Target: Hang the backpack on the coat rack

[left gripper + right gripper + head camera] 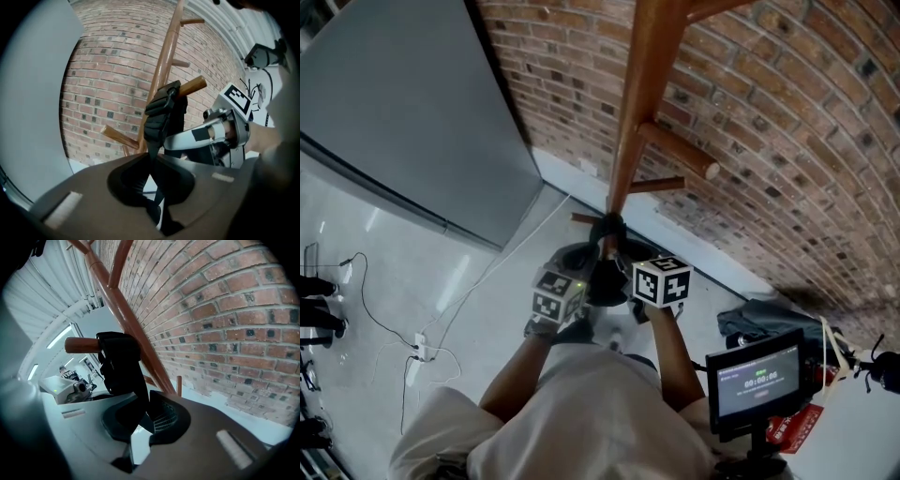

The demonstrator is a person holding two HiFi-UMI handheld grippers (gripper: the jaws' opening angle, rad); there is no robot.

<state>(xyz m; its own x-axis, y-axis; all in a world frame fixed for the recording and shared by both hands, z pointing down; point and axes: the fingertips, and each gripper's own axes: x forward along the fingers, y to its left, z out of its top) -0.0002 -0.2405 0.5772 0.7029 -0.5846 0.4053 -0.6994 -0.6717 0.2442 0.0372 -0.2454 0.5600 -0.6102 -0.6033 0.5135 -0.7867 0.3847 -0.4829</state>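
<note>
Backpack (592, 274) hung close against coat rack (645, 84), low on its pole, dark bulk btwn both tools in head view. Pack's black padded strap (161, 110) lay over a rack peg (193, 86) and draped down from it, w/ peg's blunt end sticking out past the padding.

Left tool (152, 161) was closed tight on the thin lower part of strap, just below that peg. Jaws were pinched together on the webbing, no gap visible. Right tool (140, 401) clamped strap too, from other side of peg, and the padded part rose from its jaws up to peg. Both tools sat side by side right next to rack pole, marker cubes facing up toward head cam.

A thicker peg (680, 150) stuck out higher up the rack, on its right. Brick wall (787, 141) stood directly behind rack, grey panel (403, 112) to rack's left. Small lit screen (759, 380) sat well right of rack, nearer the person. White cable (384, 323) lay on floor well left of rack.
</note>
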